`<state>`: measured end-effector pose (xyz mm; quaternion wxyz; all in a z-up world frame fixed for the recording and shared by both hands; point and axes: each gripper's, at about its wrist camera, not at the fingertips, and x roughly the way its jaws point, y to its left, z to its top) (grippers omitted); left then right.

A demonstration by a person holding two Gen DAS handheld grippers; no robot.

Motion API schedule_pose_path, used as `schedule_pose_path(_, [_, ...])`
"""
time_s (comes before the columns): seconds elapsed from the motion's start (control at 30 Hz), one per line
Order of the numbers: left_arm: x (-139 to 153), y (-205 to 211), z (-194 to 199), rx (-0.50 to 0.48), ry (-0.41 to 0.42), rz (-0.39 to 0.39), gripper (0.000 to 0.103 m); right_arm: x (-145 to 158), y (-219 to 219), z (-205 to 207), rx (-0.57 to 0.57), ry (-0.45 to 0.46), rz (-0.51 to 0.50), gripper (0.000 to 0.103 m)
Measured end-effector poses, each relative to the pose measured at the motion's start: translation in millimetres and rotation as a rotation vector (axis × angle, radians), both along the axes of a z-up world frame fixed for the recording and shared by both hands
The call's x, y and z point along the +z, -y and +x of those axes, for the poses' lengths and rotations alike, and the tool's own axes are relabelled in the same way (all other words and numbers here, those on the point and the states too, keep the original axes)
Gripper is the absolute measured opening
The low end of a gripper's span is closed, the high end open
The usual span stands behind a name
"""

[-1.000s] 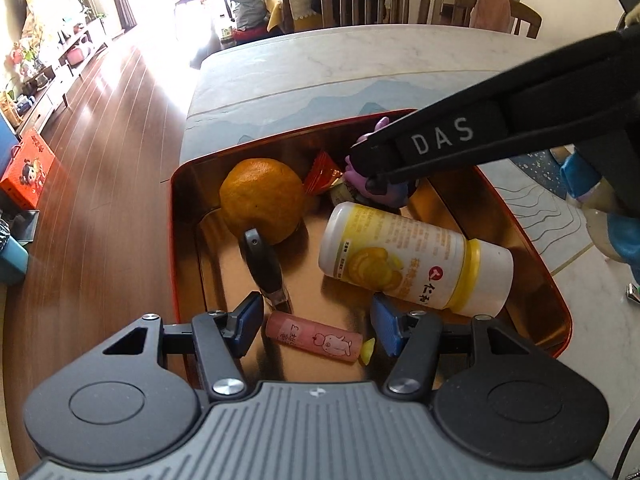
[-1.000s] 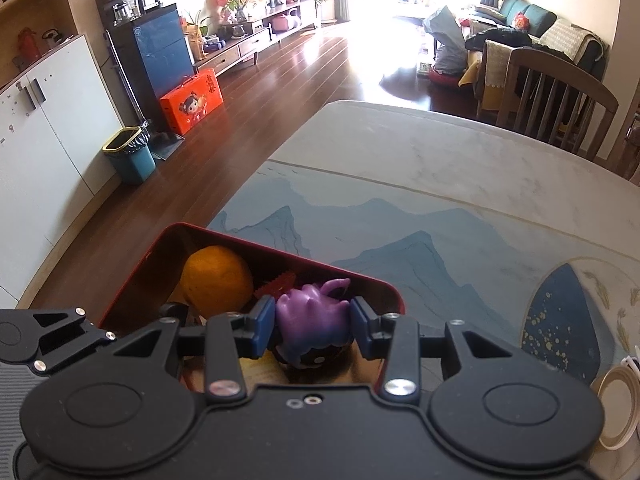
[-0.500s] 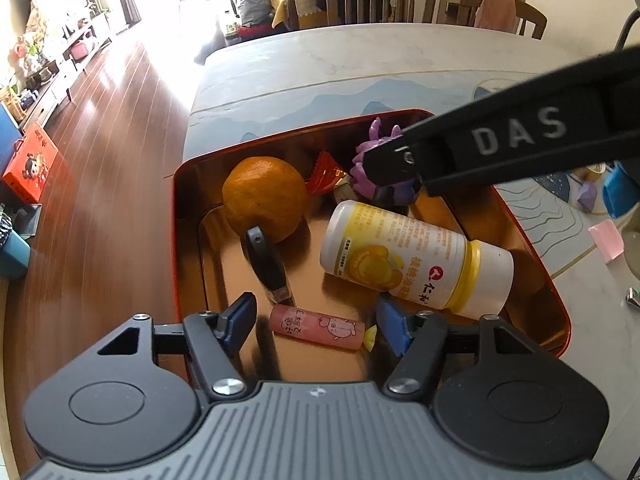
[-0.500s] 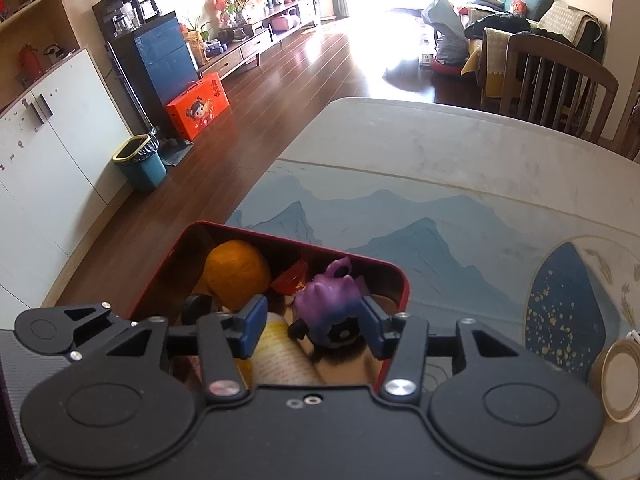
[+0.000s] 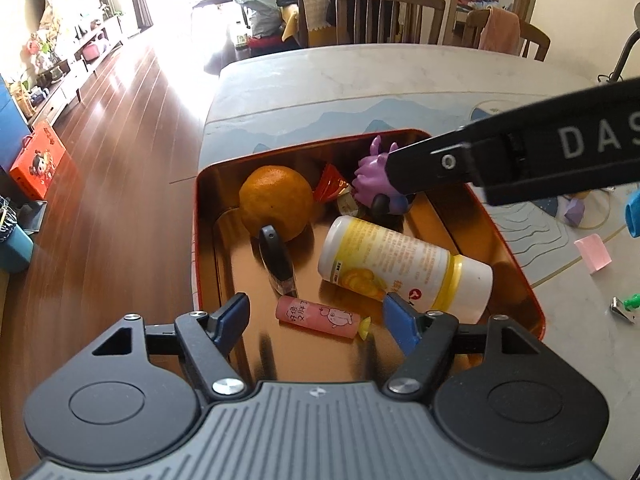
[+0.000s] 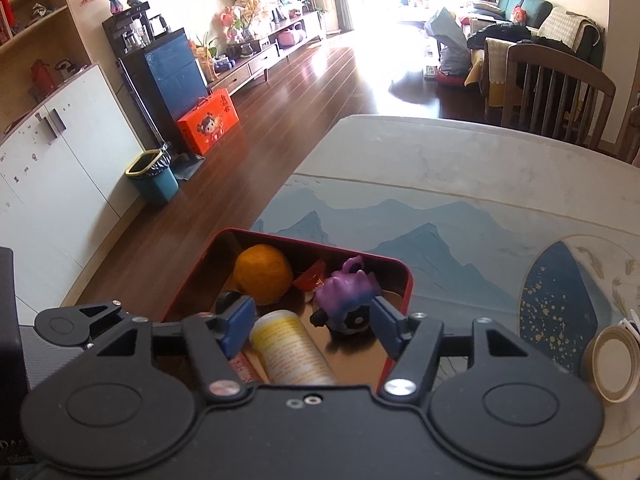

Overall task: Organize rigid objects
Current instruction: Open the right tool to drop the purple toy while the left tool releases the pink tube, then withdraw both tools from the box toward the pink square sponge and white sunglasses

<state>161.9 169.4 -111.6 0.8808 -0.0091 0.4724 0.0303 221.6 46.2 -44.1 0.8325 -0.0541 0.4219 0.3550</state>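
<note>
- Sitting in the far right corner of the red tin tray (image 5: 516,264), clear of both blue pads: purple toy figure (image 6: 347,295), upright on the gold tray floor.
- Right gripper (image 6: 313,330): spread wide above the tray's near end, pads either side of the figure without touching it; seen in the left wrist view as a black arm marked "DAS" reaching in from the right, its tip over the figure.
- Left gripper (image 5: 317,322): also spread wide, holding nothing, poised over the near edge of the tray with the pink tube (image 5: 316,316) lying crosswise between its pads, not touched by either.
- Lying on its side in the right half of the tray: white bottle with yellow label (image 5: 404,264), cap end toward the near right.
- Resting in the far left part of the tray: orange (image 5: 276,201), with a black key fob (image 5: 276,258) just near of it, pointing toward the pink tube.
- Tucked between orange and purple figure at the far wall: red wrapper (image 5: 330,189).
- Scattered on the table right of the tray: pink block (image 5: 593,255), green pushpin (image 5: 626,307), roll of tape (image 6: 614,364).
</note>
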Motion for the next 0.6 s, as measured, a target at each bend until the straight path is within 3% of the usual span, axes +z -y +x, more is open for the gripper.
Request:
schedule_pose_path(0.17, [8,2,-5,0.015,0.025,-0.001,0.073,8,12,-6,-0.010,0.008,0.029,0.073])
schedule_pose_path(0.3, [15,4,-12,0.031,0.052,-0.010,0.081,17,23,-13,-0.007,0.025,0.055,0.079])
schedule_pose_path(0.6, [32,30,-20,0.048,0.100,-0.004,0.081,37,62,-25,-0.013,0.062,0.124,0.095])
